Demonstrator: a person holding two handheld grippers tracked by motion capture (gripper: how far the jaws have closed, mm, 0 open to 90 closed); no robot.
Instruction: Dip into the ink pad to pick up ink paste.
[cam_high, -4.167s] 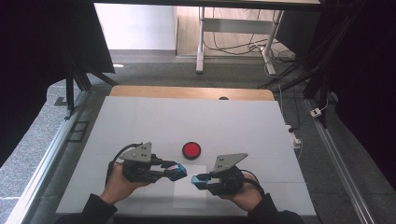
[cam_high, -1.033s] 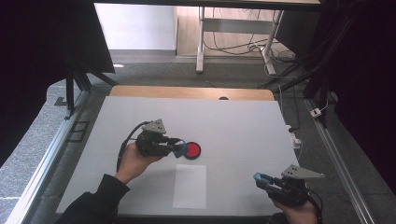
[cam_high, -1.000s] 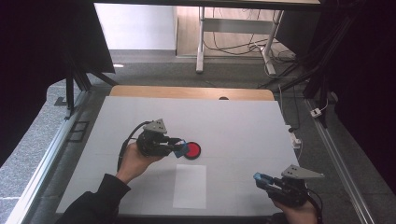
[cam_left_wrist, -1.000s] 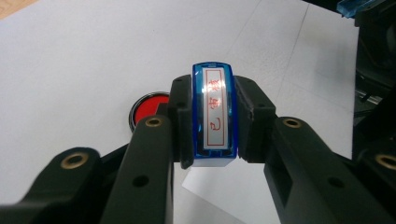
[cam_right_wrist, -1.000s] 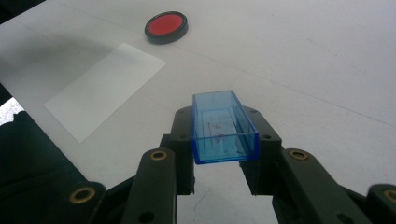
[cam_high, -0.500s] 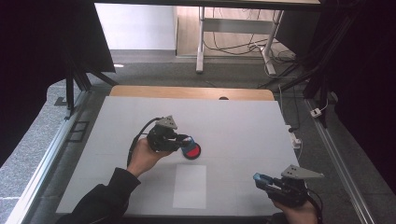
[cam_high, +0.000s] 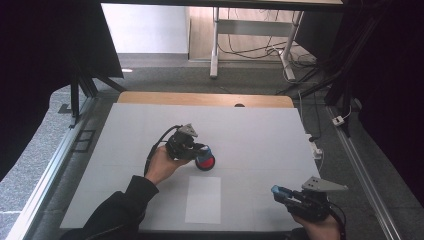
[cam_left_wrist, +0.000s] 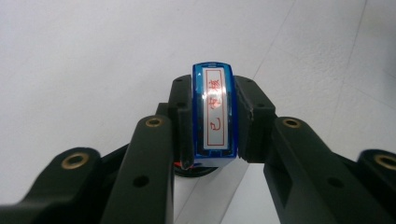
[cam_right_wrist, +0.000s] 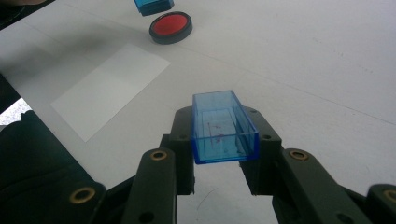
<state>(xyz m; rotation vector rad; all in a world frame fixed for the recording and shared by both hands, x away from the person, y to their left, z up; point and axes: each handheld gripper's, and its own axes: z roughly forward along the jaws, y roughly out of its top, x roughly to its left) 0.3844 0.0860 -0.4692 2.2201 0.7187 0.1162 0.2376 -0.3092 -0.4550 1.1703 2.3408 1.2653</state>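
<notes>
Hovering just over the red ink pad (cam_high: 205, 161), the left tool (cam_high: 200, 151) is clamped on a blue stamp (cam_left_wrist: 213, 115), its jaws pressing the stamp's two long sides. In the left gripper view the stamp's label with red characters faces the camera, and a dark rim of the pad peeks out just below the stamp. In the right gripper view the stamp's lower end (cam_right_wrist: 154, 5) hangs directly above the far edge of the pad (cam_right_wrist: 171, 26), and whether the two touch I cannot tell. So the relation that matters is vertical: the pad lies straight under the stamp's face, and a short push down along the stamp's long axis looks like the next move, to my judgement, to load it with ink.

The right tool (cam_high: 281, 192) is clamped on the stamp's clear blue cap (cam_right_wrist: 223, 129), held open side up near the front right corner of the table (cam_high: 250, 120), well apart from the pad. A white sheet of paper (cam_high: 203, 199) lies flat between the two hands, nearer the person than the pad, and the left hand (cam_high: 161, 165) is the nearer one to it.
</notes>
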